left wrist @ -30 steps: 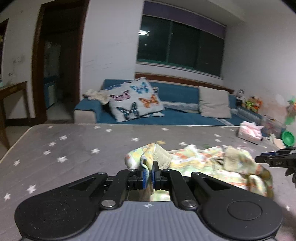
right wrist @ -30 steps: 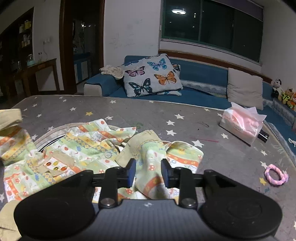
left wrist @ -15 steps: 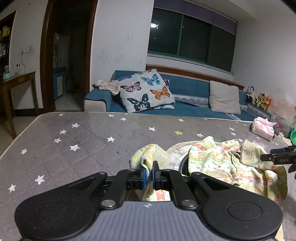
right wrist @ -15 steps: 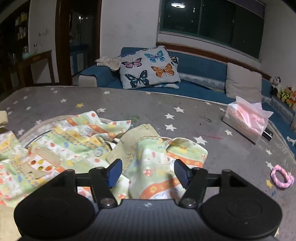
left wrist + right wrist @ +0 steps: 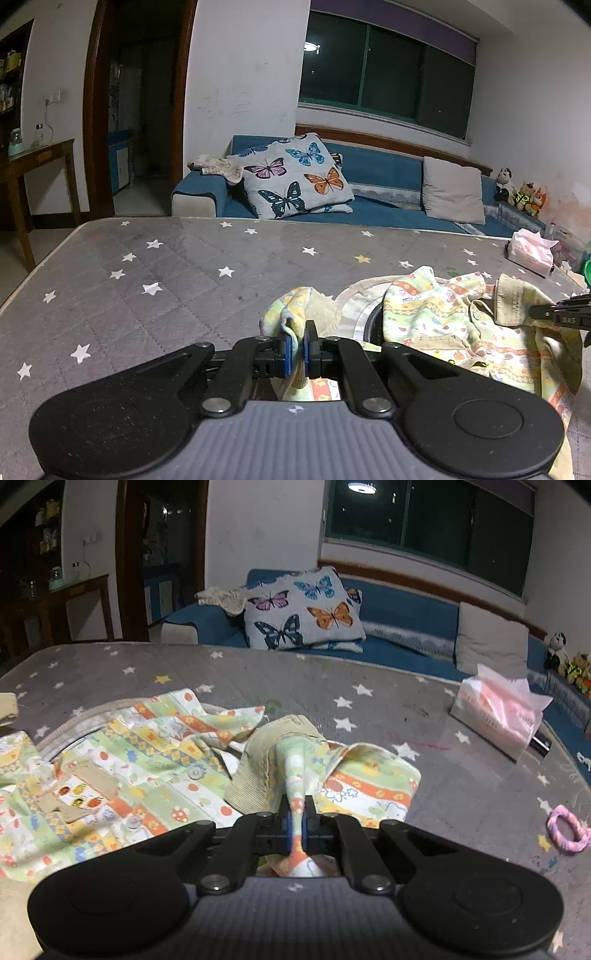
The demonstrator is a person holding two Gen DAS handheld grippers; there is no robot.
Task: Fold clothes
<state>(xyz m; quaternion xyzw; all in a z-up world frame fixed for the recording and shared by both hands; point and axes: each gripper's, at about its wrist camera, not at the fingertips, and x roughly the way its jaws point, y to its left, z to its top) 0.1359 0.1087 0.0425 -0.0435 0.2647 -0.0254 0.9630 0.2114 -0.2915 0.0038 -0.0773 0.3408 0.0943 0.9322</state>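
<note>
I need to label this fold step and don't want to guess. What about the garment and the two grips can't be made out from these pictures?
- Printed garment: what kind it is stays unclear; it lies crumpled, and both views cut it off.
- Left gripper: how much cloth it pinches is hidden by its own fingers.
- Right gripper: shut on a fold; its own body covers the cloth below.
- Dark ring under the garment: mostly covered, left wrist view.

A butterfly-print cushion leans on the blue sofa, a plain grey cushion further along it. On the star-patterned mattress before the sofa sit a pink tissue pack and (nearer) a pink ring.
</note>
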